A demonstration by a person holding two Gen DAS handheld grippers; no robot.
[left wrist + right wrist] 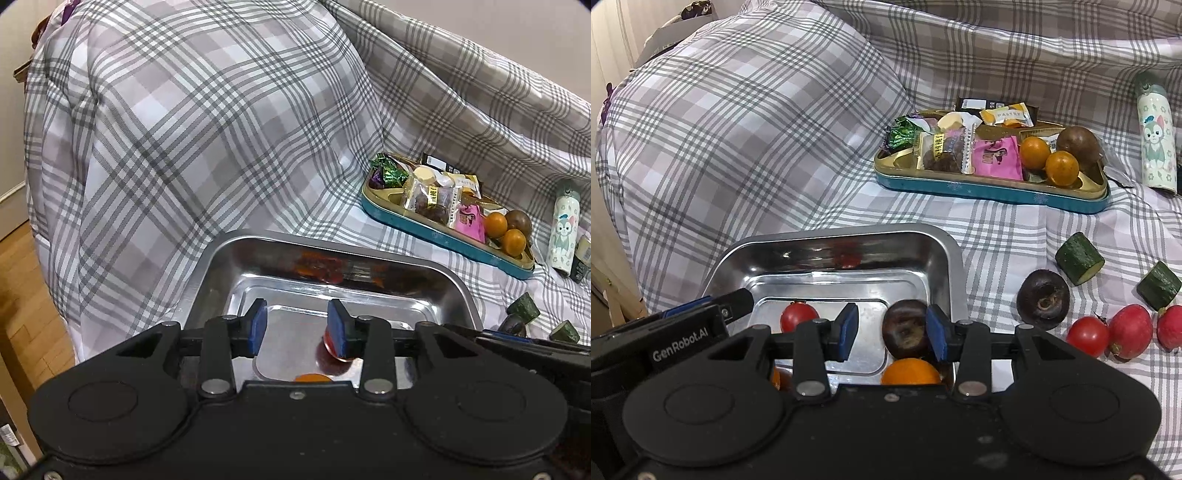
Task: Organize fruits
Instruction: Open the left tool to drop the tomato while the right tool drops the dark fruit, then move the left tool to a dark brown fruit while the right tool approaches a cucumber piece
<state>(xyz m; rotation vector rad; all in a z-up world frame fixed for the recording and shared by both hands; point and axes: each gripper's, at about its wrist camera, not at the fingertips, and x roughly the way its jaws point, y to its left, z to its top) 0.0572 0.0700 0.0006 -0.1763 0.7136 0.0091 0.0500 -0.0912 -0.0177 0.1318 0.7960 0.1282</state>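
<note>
A steel tray (938, 251) lies on the plaid cloth and holds a cherry tomato (798, 317), a dark round fruit (905, 328) and an orange (910, 371). My right gripper (892, 330) is open above the tray, the dark fruit just inside its right pad. My left gripper (297, 326) is open over the same tray (454, 284), with a tomato (330, 350) under its right pad and an orange (312, 377) near its body. The left gripper's body (683, 328) shows at the tray's left in the right wrist view.
A teal tin (990, 188) holds sweets, two oranges (1060, 168) and a brown fruit (1078, 142). On the cloth right of the tray lie a dark fruit (1043, 299), cucumber pieces (1078, 258), a tomato (1087, 336) and radishes (1130, 330). A printed bottle (1158, 147) stands far right.
</note>
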